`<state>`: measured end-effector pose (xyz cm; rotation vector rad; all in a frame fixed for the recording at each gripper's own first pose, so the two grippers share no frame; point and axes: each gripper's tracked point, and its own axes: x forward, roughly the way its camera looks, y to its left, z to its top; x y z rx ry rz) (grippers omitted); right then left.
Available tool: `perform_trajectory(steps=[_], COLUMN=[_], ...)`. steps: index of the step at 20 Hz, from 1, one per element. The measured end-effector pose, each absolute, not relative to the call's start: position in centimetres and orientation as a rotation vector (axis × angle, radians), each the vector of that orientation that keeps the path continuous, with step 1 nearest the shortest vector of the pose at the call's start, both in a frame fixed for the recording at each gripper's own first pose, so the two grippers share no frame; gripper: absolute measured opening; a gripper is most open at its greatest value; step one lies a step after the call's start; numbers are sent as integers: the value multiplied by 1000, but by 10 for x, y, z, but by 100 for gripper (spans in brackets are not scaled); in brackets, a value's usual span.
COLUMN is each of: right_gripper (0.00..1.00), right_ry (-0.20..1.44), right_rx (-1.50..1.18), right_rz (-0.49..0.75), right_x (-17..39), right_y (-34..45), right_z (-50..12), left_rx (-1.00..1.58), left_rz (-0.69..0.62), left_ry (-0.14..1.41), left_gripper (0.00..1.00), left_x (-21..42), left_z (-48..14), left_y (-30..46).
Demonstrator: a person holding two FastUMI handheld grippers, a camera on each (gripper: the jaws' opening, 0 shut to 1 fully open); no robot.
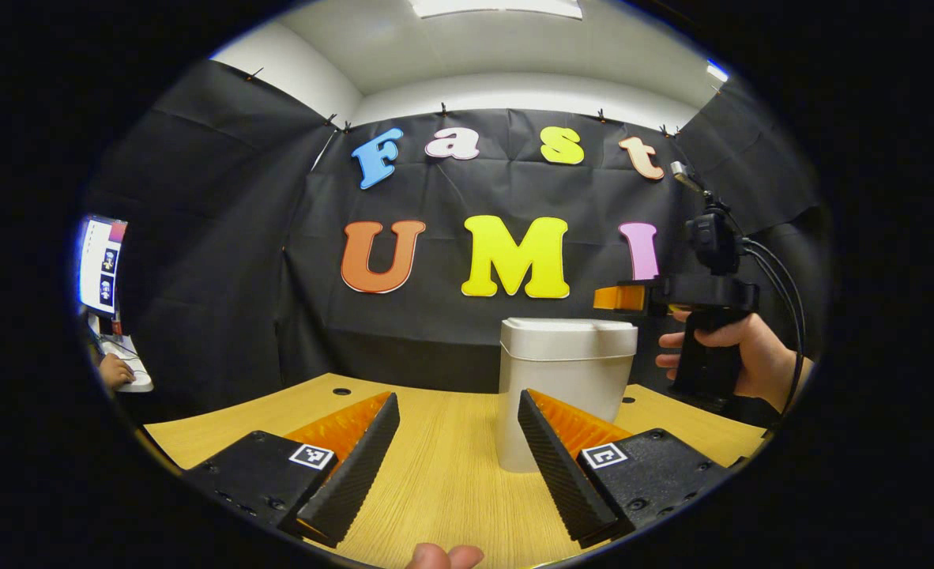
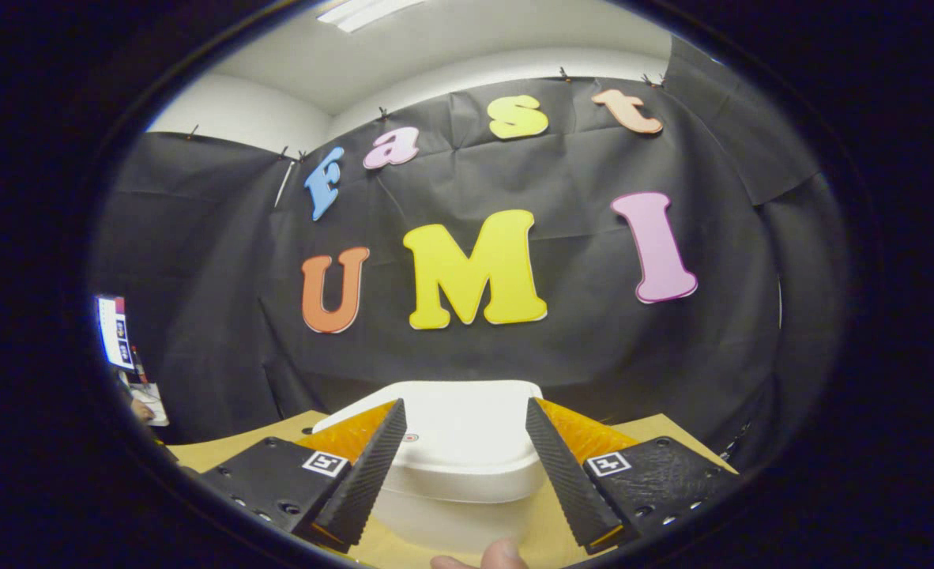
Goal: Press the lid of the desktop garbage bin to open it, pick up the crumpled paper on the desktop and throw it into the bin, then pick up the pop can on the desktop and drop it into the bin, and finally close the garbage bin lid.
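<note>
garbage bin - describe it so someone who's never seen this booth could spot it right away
Start at the wooden desktop in front of the black cloth wall. The garbage bin stands upright on it, with the right gripper held level with its lid. It is the only tall pale container there, with a rounded white lid lying closed.

No readable text, brand or number anywhere on your kit. Closest things to signs:
- left claw (image 1: 458, 395): one square black-and-white coded tag on each finger base, left tag (image 1: 311, 456) and right tag (image 1: 604, 455). Pattern only, no characters.
- right claw (image 2: 465, 403): same pair, left marker (image 2: 325, 463) and right marker (image 2: 609, 464).
- bin lid (image 2: 467, 442): small red mark (image 2: 410, 437) at its near left edge, just beside your left finger. Too small to tell whether it's a symbol or a dot.
- monitor (image 1: 102, 265) far left: content too small to make out.
</note>
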<state>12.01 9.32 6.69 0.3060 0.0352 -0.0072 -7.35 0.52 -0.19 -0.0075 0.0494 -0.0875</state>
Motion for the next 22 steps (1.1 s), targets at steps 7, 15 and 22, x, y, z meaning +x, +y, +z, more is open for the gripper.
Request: perform_trajectory(steps=[7, 15, 22], right_gripper=[95, 95, 95], right_ry=[-23, -11, -49], right_rx=[203, 192, 210], right_rz=[-87, -180, -204], right_x=[51, -21, -41], right_y=[50, 32, 44], right_z=[47, -1, -6], left_rx=[9, 25, 10], left_rz=[-105, -127, -111], left_ry=[26, 9, 20], left_gripper=[97, 97, 98], left_x=[-64, -62, -66], left_z=[9, 11, 8], left_y=[-17, -32, -23])
